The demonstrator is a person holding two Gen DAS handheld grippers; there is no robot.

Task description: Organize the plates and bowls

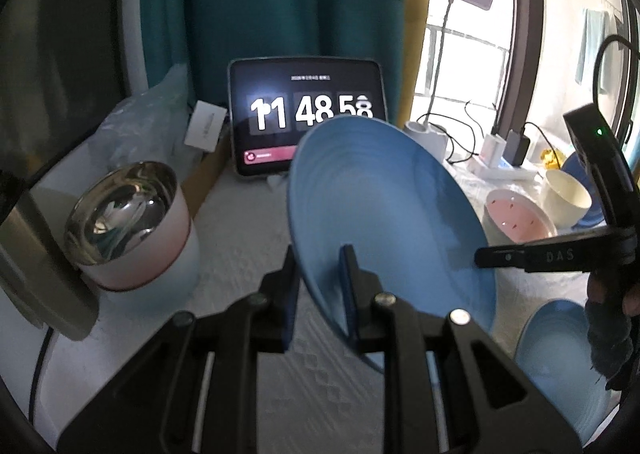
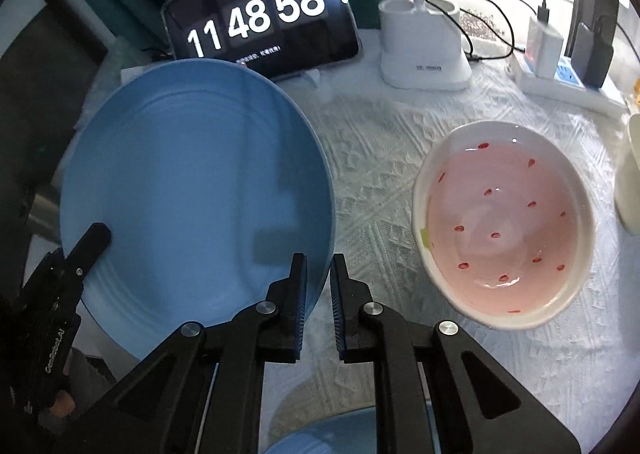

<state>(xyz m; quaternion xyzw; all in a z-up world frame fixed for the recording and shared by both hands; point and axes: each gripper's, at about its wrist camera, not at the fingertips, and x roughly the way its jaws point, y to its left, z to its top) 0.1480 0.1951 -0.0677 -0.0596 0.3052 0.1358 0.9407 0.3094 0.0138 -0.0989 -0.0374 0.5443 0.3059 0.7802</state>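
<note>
A large blue plate hangs tilted above the white tablecloth, held from two sides. My left gripper is shut on its near rim, one pad on each face. In the right wrist view the same blue plate fills the left half, and my right gripper is shut on its right rim. A second blue plate lies flat at the lower right. A pink bowl with red specks sits on the cloth to the right. A steel-lined pink bowl stands at the left.
A tablet showing a clock leans at the back. A white lamp base and a power strip with chargers stand at the back right, with trailing cables. A cream cup stands beyond the speckled bowl.
</note>
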